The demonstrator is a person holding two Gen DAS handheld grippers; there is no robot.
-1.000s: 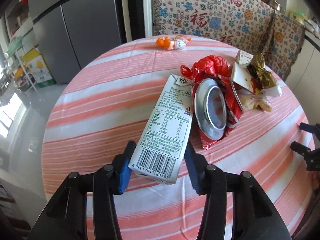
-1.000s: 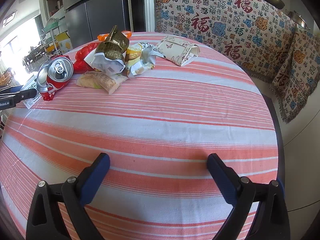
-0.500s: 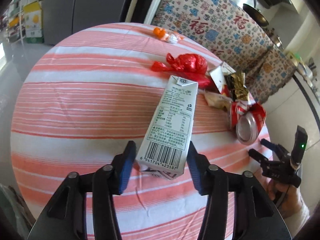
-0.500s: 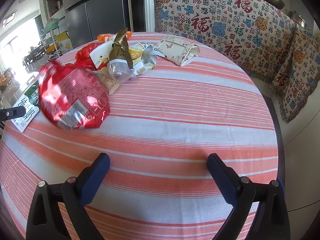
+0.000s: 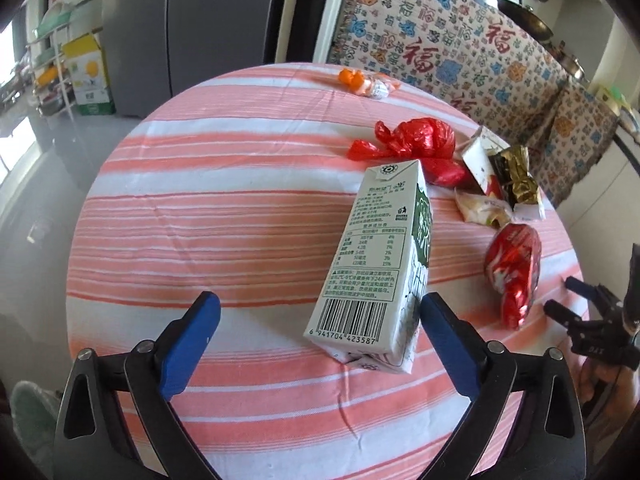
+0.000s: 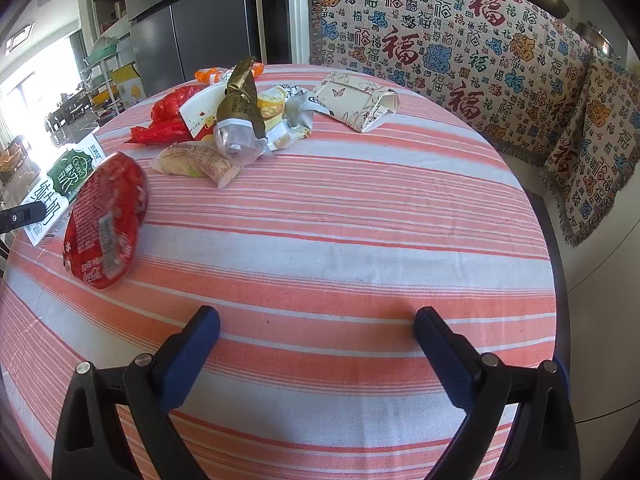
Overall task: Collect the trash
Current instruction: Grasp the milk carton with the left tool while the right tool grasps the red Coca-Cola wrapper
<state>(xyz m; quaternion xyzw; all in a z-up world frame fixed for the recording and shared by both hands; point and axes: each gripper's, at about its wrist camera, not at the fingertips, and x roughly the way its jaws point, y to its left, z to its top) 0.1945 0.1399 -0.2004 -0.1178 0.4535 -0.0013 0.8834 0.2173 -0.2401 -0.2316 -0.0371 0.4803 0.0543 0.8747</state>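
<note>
The left gripper [image 5: 320,322], a black-framed tool with blue padded fingers, is pointed steeply downward, and its jaws are opening; a carton lies between them, near the right pad, with no pad seen pressing on it. The right gripper [image 6: 316,330], of the same black frame and blue pads, is likewise angled downward, its jaws spread wide with nothing between them. At the right edge of the left wrist view, part of a hand [image 5: 600,380] is seen gripping the right gripper's handle.

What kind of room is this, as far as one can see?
Probably a home kitchen or dining area: a tall grey fridge, pans along the wall, and a round table with a striped cloth.
</note>
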